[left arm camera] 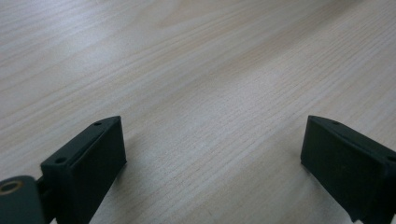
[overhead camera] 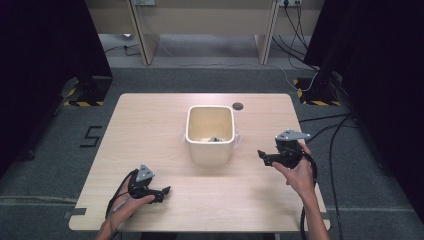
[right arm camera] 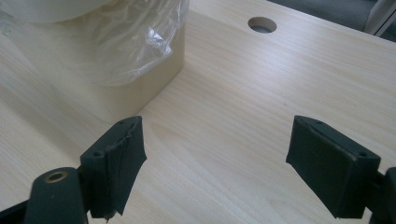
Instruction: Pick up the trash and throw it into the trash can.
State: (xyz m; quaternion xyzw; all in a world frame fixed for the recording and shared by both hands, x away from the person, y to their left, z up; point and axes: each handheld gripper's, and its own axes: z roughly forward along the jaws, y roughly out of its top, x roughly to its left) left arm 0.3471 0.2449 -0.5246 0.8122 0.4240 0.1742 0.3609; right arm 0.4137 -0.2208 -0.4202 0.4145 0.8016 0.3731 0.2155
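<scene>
The right gripper (overhead camera: pixel 262 154) hangs near the bin's right side, jaws spread with nothing between them; in the right gripper view the bin (right arm camera: pixel 135 88) sits just ahead and to the left, a clear liner (right arm camera: pixel 140 42) crumpled over its rim. The left gripper (overhead camera: pixel 166 190) rests low on the table (overhead camera: pixel 150 125) near its front edge, well apart from the bin, jaws also spread and empty; bare wood lies between them. The bin (overhead camera: pixel 210 150) stands upright mid-table; something small and dark (overhead camera: pixel 215 140) lies inside, too small to name. By my reading the liner is already in the bin but loose; tidying or pulling it is left, and neither gripper touches it yet.
</scene>
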